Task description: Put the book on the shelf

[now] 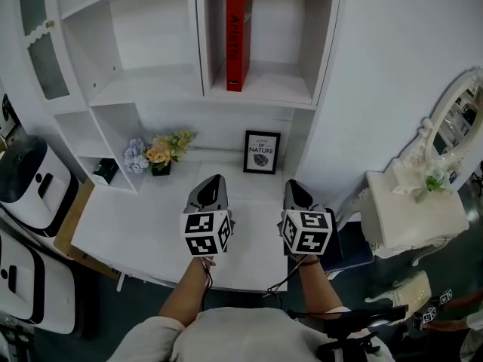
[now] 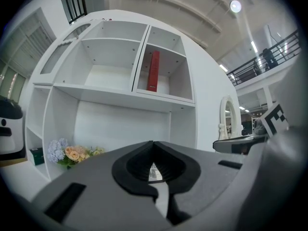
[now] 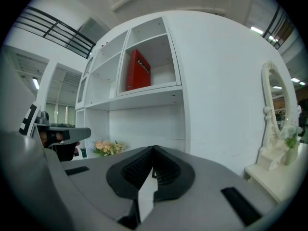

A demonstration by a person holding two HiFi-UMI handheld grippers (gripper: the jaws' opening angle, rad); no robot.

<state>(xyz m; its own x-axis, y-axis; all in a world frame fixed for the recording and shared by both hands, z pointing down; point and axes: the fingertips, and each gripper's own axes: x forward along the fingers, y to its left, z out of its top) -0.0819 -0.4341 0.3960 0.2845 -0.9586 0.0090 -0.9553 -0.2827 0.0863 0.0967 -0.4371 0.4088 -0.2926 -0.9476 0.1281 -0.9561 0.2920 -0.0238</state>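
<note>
Here, one red book [image 1: 239, 38] stands upright in a compartment of the white shelf [image 1: 151, 89], at the upper centre of the head view. It rests on the compartment's floor toward its left side, spine facing out, and neither gripper touches it. The left gripper view shows the same single book [image 2: 153, 71] above centre, and the right gripper view shows it [image 3: 138, 70] at the upper left.

Two grippers hang side by side over the white desk [image 1: 143, 225] in the lower middle of the head view, well below the book. The left gripper [image 1: 213, 179] has its jaws pressed together with nothing between them. The right gripper [image 1: 293, 185] also has its jaws closed tip to tip and is empty. Each carries one marker cube, and one forearm runs back from each toward the bottom edge.

Along the back of the desk stand three things. One bunch of flowers [image 1: 160, 153] is left of centre, one small black-framed print [image 1: 261, 152] is at centre, and one small dark box [image 1: 105, 170] is further left. Two white and black machines [image 1: 30, 179] sit at the left edge. One white mirror [image 1: 453, 119] stands at the right edge.
</note>
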